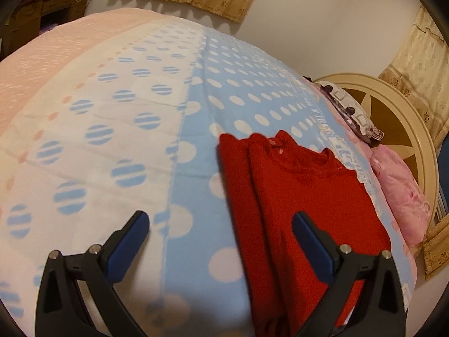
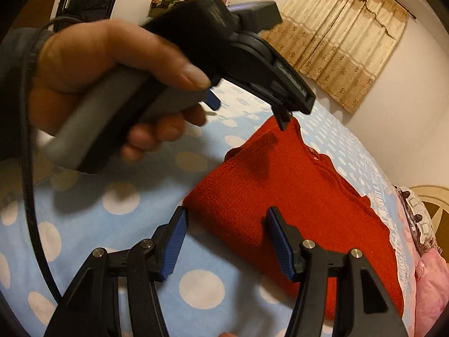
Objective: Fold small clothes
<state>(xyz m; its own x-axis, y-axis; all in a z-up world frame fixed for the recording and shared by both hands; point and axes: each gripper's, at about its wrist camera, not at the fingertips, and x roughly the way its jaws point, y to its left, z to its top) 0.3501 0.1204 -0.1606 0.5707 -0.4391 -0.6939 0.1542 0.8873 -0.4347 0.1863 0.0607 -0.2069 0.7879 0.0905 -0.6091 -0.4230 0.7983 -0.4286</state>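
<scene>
Red knitwear, a small sweater [image 1: 306, 210], lay folded on a bedspread [image 1: 134, 106] patterned with white dots on blue and striped blue dots on white. In the left wrist view it filled the lower right of the frame, its neckline toward the upper right and one side folded in as a long flap along its left edge. The left gripper [image 1: 221, 224] pointed down over the bed with its blue-padded fingers [image 1: 134, 236] spread wide; the left pad stood over the bare bedspread, the right pad over the sweater, and nothing was pinched between them.

In the right wrist view the sweater [image 2: 297, 185] sat at centre right, running from the middle of the frame toward the lower right. The right gripper [image 2: 226, 219] was at the bottom of the frame, its jaws standing apart with the sweater's near left corner seen between the pads and no cloth clamped. The left hand [image 2: 112, 64] filled the upper left, wrapped around the grey handle of the left gripper [image 2: 286, 118], whose tip pointed at the sweater's far edge.

Pink pillow [image 1: 398, 196] and a patterned pillow [image 1: 350, 109] lay at the right beside a cream headboard [image 1: 393, 106], and beige curtains [image 2: 339, 39] hung on the wall at the upper right
</scene>
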